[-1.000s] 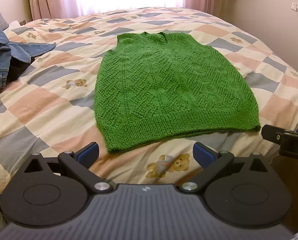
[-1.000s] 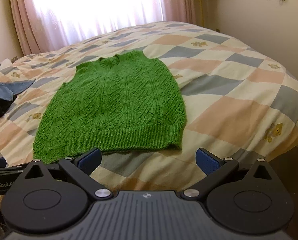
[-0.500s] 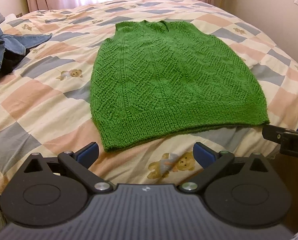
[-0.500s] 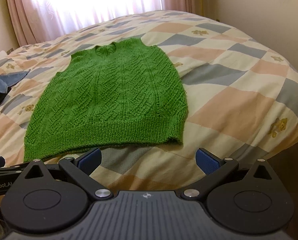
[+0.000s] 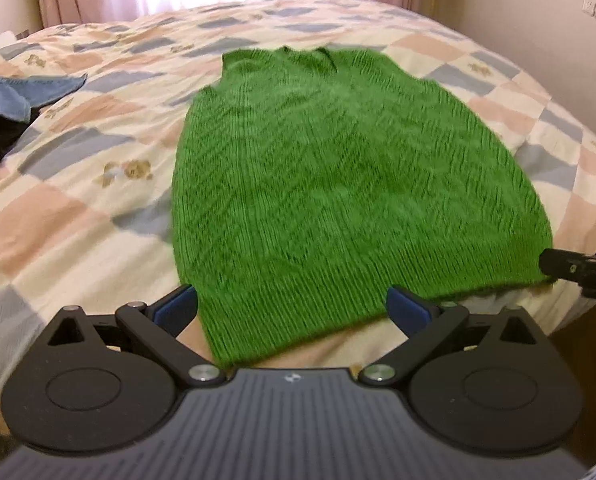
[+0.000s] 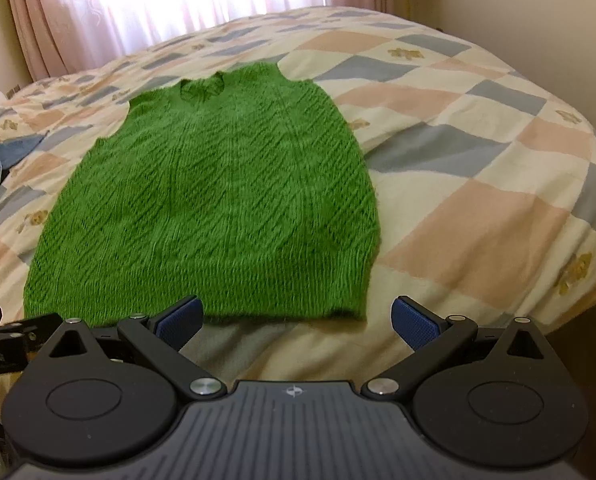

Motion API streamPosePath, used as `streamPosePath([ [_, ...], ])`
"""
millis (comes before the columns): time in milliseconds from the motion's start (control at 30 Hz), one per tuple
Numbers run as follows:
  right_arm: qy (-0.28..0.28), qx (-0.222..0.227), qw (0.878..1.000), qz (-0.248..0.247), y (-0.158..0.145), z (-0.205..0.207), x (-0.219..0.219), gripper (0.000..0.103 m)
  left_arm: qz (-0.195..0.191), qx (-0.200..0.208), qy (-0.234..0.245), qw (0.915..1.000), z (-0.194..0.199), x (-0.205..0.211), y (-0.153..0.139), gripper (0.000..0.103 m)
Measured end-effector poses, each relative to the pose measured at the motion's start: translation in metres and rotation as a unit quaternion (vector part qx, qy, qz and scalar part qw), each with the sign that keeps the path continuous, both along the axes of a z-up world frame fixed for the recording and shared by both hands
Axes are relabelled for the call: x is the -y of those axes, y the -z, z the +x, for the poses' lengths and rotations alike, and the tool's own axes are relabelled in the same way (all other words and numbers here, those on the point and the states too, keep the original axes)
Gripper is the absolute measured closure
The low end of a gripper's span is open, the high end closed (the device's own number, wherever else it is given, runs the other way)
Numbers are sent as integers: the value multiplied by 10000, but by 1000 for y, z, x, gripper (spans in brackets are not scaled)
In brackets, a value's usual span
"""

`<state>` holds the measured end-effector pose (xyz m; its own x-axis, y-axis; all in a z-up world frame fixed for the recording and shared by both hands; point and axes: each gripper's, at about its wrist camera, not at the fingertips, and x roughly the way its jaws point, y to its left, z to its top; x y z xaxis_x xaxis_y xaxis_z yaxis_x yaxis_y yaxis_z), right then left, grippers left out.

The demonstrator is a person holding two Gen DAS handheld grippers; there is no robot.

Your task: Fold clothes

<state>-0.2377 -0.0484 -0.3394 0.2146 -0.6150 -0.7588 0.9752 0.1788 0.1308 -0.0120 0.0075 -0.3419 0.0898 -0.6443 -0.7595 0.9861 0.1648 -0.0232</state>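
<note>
Left wrist view, green vest (image 5: 338, 192) flat lengthwise, hem toward both gaping grippers, neckline far.

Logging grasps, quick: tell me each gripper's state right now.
Left gripper: open, holding nothing, at the green vest hem.
Right gripper: open, holding nothing.

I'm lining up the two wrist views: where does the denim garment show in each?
Left wrist: the denim garment lies at the far left edge, left of the green knitted vest.
Right wrist: the denim garment shows as a small patch at the left edge, mid-height.
Shared landmark: the vest's neckline.
</note>
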Motion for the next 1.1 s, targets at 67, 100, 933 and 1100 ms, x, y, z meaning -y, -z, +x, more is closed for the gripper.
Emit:
streamPosePath([
  [67, -94, 159, 9997, -152, 0, -8, 9, 0, -66, -67, 2, 10000, 13, 7, -2, 4],
  [100, -156, 286, 9990, -294, 0, -15, 12, 0, -81, -95, 14, 9999, 20, 12, -2, 4],
  [933, -1822, 1526, 9713, -56, 18, -21, 360, 65, -459, -1882, 701, 9786, 217, 330, 5, 15],
  [1100, -1547, 1882, 9698, 143, 30, 4, 441, 53, -460, -2279, 225, 9723, 247, 394, 31, 6],
])
